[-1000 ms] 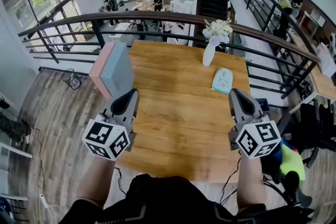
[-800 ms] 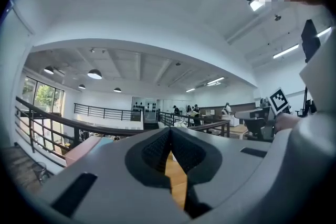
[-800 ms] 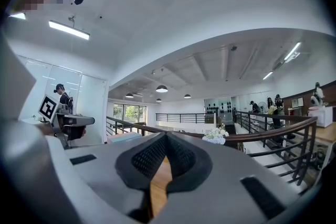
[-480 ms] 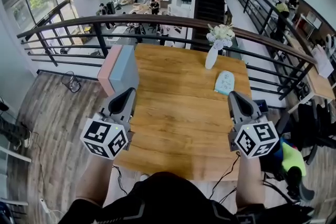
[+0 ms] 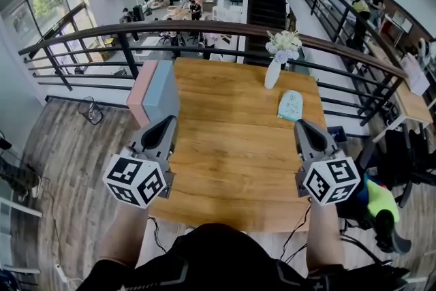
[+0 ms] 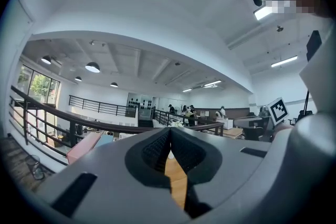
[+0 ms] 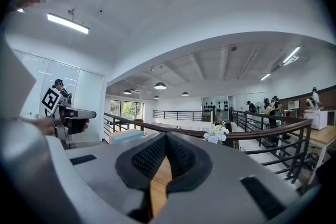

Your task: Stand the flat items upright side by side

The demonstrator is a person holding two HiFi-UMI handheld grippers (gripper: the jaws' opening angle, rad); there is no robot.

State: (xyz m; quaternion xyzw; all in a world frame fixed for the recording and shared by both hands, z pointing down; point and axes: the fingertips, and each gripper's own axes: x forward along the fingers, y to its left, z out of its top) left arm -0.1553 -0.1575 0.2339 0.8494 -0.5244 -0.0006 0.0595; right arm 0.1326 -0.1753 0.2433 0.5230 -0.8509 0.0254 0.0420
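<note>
Little has moved: the left claw (image 5: 167,125) and right claw (image 5: 304,127) hang over the near half of the wooden surface (image 5: 231,160) as before, each closed on nothing. A pink slab (image 5: 139,95) and a pale blue slab (image 5: 162,88) stand upright, side by side and touching, at the far left edge. A mint-green flat item (image 5: 290,105) lies near the vase (image 5: 272,73).

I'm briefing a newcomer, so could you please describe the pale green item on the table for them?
On the wooden table, find the white vase of flowers at the far edge. Just nearer than it, by the right edge, is the pale green item: it alone lies flat, while the pink slab and blue slab stand upright at the left edge.
</note>
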